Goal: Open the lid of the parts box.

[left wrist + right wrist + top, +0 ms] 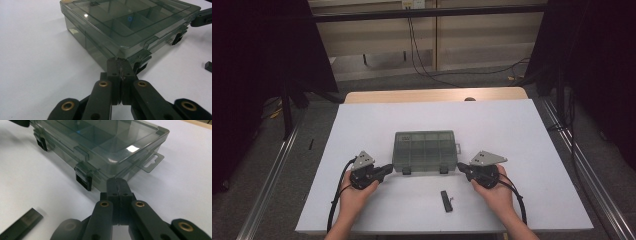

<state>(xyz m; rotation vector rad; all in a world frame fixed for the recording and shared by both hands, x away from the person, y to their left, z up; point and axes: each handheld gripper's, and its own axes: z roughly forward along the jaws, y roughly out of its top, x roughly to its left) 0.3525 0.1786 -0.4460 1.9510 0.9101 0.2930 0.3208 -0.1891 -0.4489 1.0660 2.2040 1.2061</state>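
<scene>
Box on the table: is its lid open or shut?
Shut. The box has its clear lid lying flat on top, and both black latches are down.

We see a white surface (522, 150), a small black bar (446, 201) lying on its near part, dark curtains (257, 45) at both sides, cables (422, 55) on the floor beyond.

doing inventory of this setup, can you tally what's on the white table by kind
Clear grey compartment box: 1
Small black bar-shaped piece: 1
Handheld grippers: 2, the left gripper and the right gripper, both shut at the box's near corners
Total: 4
</scene>
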